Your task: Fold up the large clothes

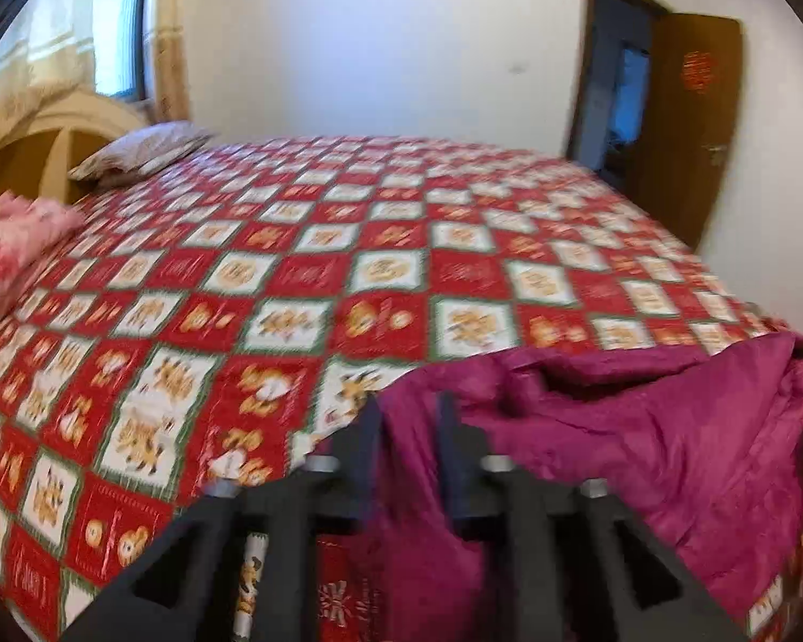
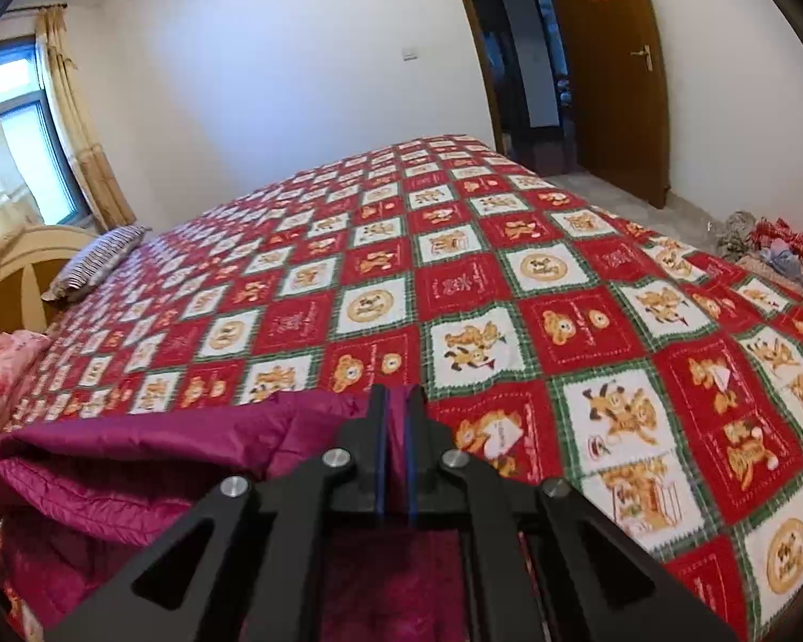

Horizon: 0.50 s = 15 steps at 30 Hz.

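A large magenta quilted garment lies bunched at the near edge of a bed with a red and white checked cover. My left gripper is shut on a fold of the garment at its left end; cloth fills the gap between the fingers. In the right wrist view the garment spreads to the left, and my right gripper is shut on its right edge, just above the cover. The left wrist view is motion-blurred.
A striped pillow and a pink quilt lie by the headboard at the left. A window with curtains stands beyond. An open brown door is at the right, with a heap of cloth on the floor.
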### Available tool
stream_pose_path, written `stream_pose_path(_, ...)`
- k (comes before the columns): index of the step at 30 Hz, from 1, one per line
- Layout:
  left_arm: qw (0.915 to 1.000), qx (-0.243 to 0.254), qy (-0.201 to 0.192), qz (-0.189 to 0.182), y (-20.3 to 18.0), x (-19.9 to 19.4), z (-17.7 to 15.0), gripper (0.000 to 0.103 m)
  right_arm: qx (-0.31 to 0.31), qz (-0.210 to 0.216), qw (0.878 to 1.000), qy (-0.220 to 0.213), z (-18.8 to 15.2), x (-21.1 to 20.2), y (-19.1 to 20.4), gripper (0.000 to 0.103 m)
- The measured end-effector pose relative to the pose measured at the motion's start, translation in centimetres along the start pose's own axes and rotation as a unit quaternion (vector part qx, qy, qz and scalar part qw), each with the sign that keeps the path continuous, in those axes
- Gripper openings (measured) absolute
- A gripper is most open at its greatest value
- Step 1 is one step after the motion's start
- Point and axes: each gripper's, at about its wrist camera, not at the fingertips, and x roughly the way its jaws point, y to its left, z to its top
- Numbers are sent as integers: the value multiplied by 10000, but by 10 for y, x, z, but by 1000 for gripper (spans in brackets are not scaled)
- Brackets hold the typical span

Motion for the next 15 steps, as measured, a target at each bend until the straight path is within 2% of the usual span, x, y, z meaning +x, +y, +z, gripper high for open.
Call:
stream_pose_path(1, 10000, -52, -21, 76, 2, 2, -2, 58, -38, -20, 10000, 22, 0, 3, 1, 7)
stream_pose_path(3, 9994, -226, -165, 198, 10, 3, -4, 67, -137, -169, 9997, 51, 0, 13, 3, 7)
stream_pose_path(4, 9990, -324, -210, 216, 14, 2, -3, 70, -200, -210, 9996, 55, 0, 17, 4, 10)
stream_pose_path(6, 9981, -458, -294, 271, 19, -2, 1, 70, -351, -314, 9989, 55, 2, 22, 9, 36)
stream_pose_path(7, 9970, -490, -377, 474, 20, -6, 5, 71, -380, -377, 9986, -34, 3, 22, 11, 61)
stream_pose_path(8, 9951, -498, -460, 723, 19, -13, 8, 71, -336, -406, 9984, -180, 5, 19, 11, 72)
stream_pose_path(9, 9928, -478, -577, 939, 17, -21, 12, 71, -279, -425, 9983, -269, 7, 17, 11, 73)
stream_pose_path(12, 9854, -436, -1043, 1271, 5, -48, 21, 72, -193, -514, 9979, -336, 14, 8, 14, 73)
stream_pose_path(14, 9848, -202, -1188, 1251, -12, -56, 22, 82, -272, -516, 9977, -334, 15, 0, 27, 73)
stream_pose_path(15, 9863, 29, -1194, 1141, -29, -56, 21, 83, -334, -496, 9977, -327, 13, -3, 35, 73)
